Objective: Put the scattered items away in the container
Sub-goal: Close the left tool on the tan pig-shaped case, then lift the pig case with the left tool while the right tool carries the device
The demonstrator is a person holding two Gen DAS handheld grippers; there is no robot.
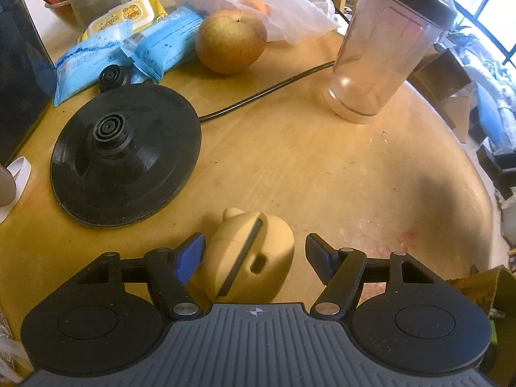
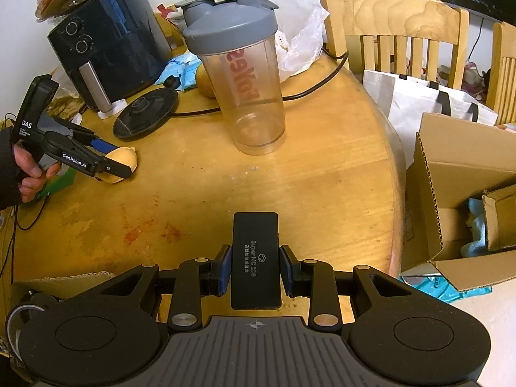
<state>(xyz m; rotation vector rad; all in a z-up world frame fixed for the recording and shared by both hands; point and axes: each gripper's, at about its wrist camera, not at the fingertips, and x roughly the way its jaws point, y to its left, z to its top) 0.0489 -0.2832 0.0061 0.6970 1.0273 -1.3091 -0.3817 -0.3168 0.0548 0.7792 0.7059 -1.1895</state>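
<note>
A yellow duck-shaped case (image 1: 248, 254) lies on the round wooden table (image 1: 322, 167) between the open fingers of my left gripper (image 1: 254, 254); the left pad is next to it, the right pad stands apart. In the right wrist view the left gripper (image 2: 113, 161) straddles the same yellow case (image 2: 124, 158). My right gripper (image 2: 254, 267) is shut on a flat black device (image 2: 255, 258) and holds it over the table's near edge. An open cardboard box (image 2: 458, 200) stands beside the table at the right.
A clear shaker bottle with grey lid (image 2: 245, 74), a black kettle base (image 1: 125, 158) with its cord, an apple (image 1: 230, 42), blue wipe packets (image 1: 129, 54), a plastic bag (image 1: 274, 3) and a black air fryer (image 2: 109, 42) stand on the table. Wooden chairs (image 2: 396, 29) and a white bag (image 2: 429, 106) are beyond.
</note>
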